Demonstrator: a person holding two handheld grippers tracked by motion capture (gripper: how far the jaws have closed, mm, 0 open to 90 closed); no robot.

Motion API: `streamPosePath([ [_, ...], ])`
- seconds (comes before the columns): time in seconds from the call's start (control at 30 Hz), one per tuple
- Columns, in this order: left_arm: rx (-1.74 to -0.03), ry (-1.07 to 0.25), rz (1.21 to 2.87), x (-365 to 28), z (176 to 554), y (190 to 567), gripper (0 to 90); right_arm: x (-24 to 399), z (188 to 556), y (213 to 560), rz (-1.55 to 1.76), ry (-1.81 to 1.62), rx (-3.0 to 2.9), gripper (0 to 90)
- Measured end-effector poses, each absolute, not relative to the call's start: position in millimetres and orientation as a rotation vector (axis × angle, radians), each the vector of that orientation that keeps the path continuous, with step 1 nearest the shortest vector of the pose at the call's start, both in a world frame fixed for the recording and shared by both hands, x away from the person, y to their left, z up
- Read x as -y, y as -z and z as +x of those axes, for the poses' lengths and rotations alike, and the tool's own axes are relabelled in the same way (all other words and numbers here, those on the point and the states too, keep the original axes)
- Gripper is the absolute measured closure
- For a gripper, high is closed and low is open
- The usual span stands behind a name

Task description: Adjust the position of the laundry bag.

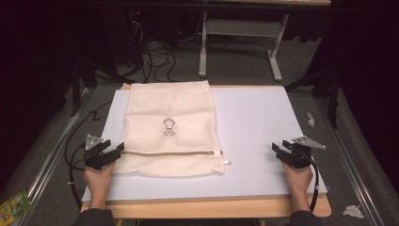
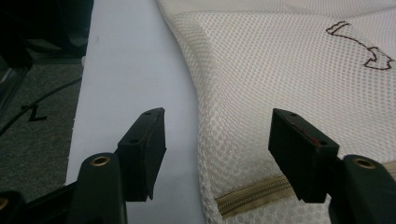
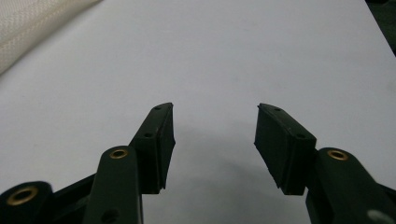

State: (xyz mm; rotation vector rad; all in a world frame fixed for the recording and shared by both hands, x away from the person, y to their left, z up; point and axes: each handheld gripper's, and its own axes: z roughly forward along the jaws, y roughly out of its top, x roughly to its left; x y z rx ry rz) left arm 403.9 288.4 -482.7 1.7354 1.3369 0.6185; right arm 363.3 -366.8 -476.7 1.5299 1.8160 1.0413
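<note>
A cream mesh laundry bag [image 1: 169,129] was laid flat on the left half of the white surface [image 1: 263,127], its zipper [image 2: 252,196] run across near the front edge, presumably so that the closure could be reached. The left gripper [image 1: 115,151] was held at the bag's near left corner, jaws spread on either side of the edge, nothing pinched. The right gripper [image 1: 277,150] was kept well apart over bare surface, jaws spread wide and empty.

Bag [image 1: 169,108]: cream mesh cloth, rough weave, metal-look zip [image 2: 252,195] at near edge. Board [image 1: 263,127]: white, smooth, matt. Table [image 1: 211,208] edge: pale wood. Floor [image 1: 329,197]: grey carpet.
</note>
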Motion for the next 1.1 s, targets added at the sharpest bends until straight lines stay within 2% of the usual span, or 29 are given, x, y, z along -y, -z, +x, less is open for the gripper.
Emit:
streamPosePath([
  [0.57, -1.304, -0.612, 1.751, -287.6, 403.7, 482.3, 39.4, 366.6, 365.1, 476.5, 1.542, -1.029, -1.823, 47.7],
  [0.83, -1.326, -0.552, 1.759, -289.8, 408.3, 482.2, 37.7, 369.1, 366.5, 475.9, 1.575, -1.041, -1.809, 47.8],
  [1.1, -1.325, -0.546, 1.759, -290.1, 409.2, 479.7, 35.9, 369.4, 366.8, 475.5, 1.576, -1.045, -1.808, 47.5],
])
